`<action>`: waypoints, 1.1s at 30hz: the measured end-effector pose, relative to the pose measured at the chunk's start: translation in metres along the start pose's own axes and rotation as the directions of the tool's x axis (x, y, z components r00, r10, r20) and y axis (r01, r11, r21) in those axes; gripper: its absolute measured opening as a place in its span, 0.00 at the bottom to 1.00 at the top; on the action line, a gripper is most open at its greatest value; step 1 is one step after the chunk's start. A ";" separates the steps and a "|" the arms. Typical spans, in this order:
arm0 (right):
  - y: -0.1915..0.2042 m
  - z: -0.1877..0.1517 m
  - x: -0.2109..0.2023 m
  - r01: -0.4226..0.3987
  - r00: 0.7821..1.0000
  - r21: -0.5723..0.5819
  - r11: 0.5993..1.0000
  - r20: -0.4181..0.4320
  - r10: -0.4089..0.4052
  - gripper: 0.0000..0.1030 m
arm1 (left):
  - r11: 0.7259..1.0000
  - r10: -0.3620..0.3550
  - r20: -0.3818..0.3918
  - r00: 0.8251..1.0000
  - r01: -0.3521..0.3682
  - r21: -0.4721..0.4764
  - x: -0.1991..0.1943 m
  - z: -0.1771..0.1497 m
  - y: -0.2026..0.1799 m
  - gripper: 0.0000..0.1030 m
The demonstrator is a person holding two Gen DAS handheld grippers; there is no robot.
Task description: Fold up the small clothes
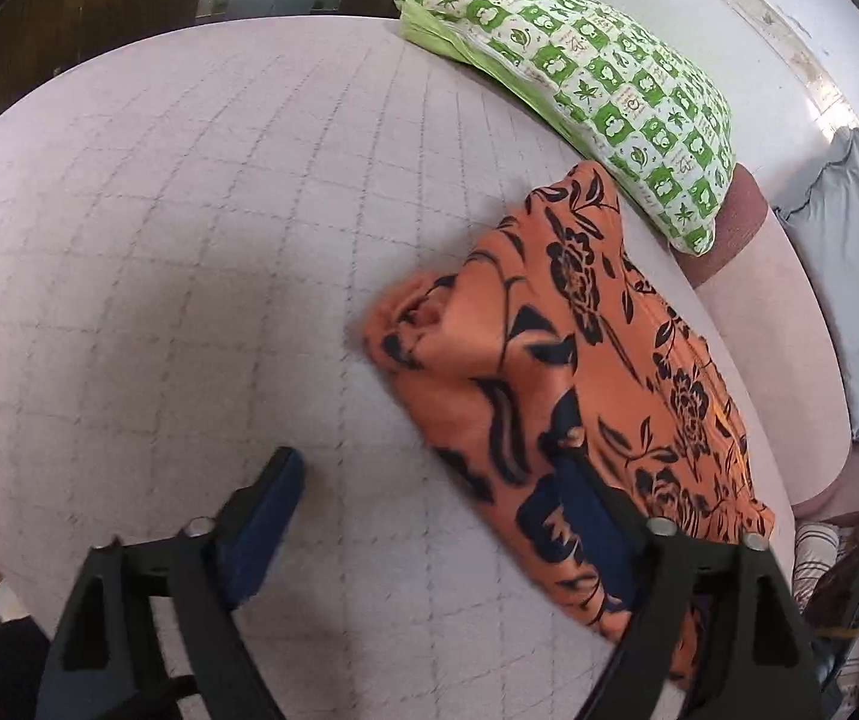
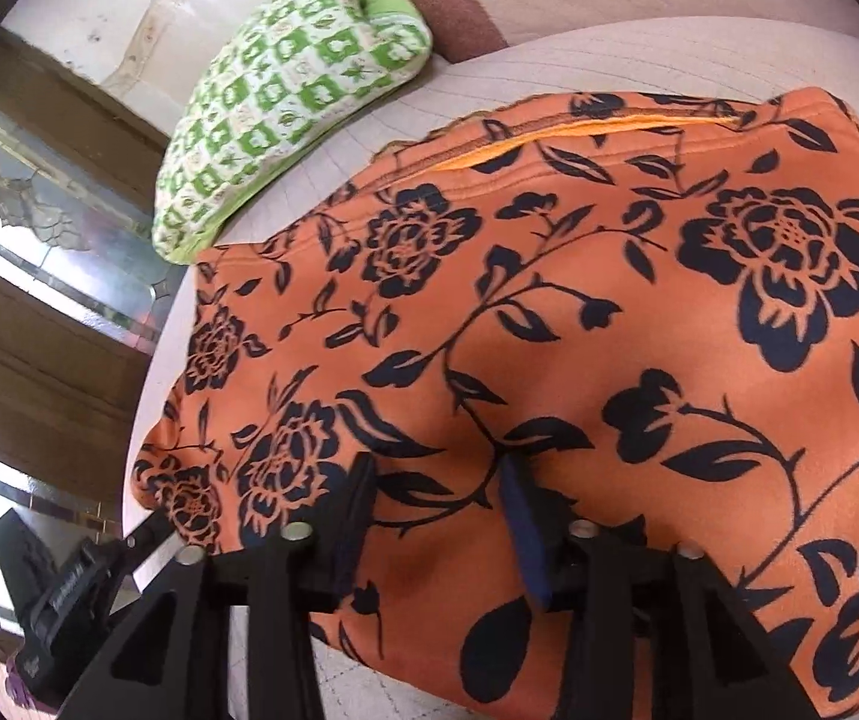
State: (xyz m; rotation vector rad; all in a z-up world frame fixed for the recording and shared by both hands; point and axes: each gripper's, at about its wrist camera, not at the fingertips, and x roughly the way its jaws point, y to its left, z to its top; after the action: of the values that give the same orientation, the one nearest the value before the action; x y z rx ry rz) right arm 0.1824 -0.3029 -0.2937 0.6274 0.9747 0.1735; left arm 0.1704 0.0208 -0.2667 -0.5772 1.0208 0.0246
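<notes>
Your orange garment with the black flower print (image 1: pixel 579 384) lies folded on the pale pink quilted bed cover (image 1: pixel 189 240), just short of the green-and-white checked pillow (image 1: pixel 597 78), and a dark red cushion (image 1: pixel 729 228) peeks out behind that pillow's near end. Your left gripper (image 1: pixel 429 468) hangs with its jaws spread wide, nothing between them: one blue-padded finger is over bare cover, the other over the garment's edge farthest from the pillow. Now your right gripper (image 2: pixel 438 483) sits low over the garment's middle, fingers parted and gripping nothing; whether the tips touch the cloth, you can't tell from here. An orange seam line (image 2: pixel 579 132) runs along the garment's pillow-side edge.
</notes>
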 end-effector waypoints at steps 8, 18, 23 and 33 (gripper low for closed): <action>0.002 0.000 0.001 -0.005 1.000 -0.026 1.000 -0.001 0.005 0.51 | 0.999 -0.021 0.036 0.999 0.022 -0.034 0.016 0.023 -0.007 0.85; -0.003 0.000 0.000 -0.016 1.000 -0.004 1.000 0.000 0.016 0.44 | 0.998 -0.056 0.044 0.997 0.055 0.039 0.036 0.042 -0.013 0.44; -0.015 0.004 -0.005 -0.067 0.998 0.077 0.995 0.007 0.066 0.40 | 0.986 -0.077 0.101 0.992 0.060 0.155 0.023 0.034 -0.031 0.27; -0.043 0.038 -0.046 -0.235 0.970 0.157 0.959 0.096 0.222 0.67 | 0.799 -0.244 0.197 0.949 0.082 0.596 -0.024 -0.050 -0.139 0.25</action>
State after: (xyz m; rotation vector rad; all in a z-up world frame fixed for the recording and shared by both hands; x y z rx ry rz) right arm 0.1815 -0.3724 -0.2699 0.8967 0.8458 0.2718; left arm 0.1566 -0.1150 -0.2051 -0.0863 0.6579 -0.3523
